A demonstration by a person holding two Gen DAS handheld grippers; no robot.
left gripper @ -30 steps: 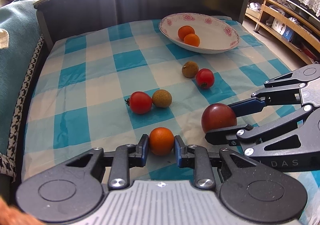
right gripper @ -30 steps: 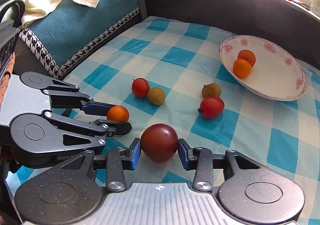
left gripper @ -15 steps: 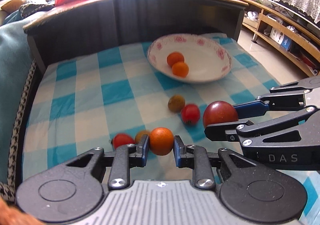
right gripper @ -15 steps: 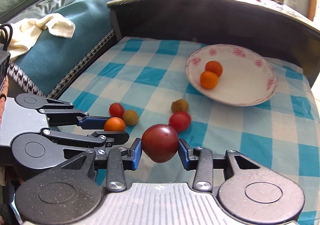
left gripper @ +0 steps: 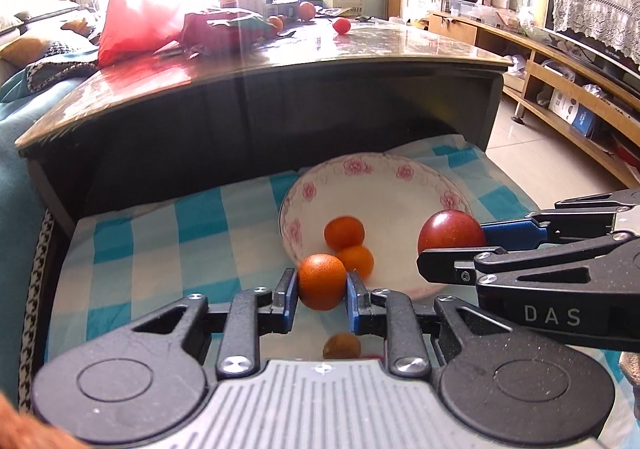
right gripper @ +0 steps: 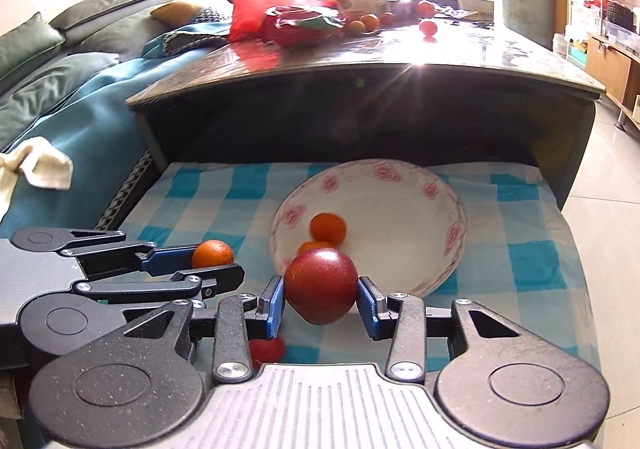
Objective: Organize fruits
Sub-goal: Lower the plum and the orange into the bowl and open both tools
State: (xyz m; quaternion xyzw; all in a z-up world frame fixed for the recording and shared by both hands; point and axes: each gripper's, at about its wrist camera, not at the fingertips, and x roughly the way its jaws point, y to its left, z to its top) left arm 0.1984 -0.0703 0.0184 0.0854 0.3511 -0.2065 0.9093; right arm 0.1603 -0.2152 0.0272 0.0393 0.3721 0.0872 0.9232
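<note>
My left gripper is shut on a small orange and holds it in the air at the near rim of the white flowered bowl. My right gripper is shut on a dark red plum, also lifted at the bowl's near rim. Two oranges lie in the bowl. The plum also shows at the right of the left wrist view. The held orange shows in the right wrist view. A brown fruit and a red tomato lie on the cloth below.
The blue-and-white checked cloth covers the low surface. A dark table overhangs behind the bowl, with a red bag and fruit on top. A teal sofa stands at the left, floor and shelves at the right.
Both grippers have risen and moved forward toward the bowl with their fruit. The loose fruits on the cloth have dropped below the fingers.
</note>
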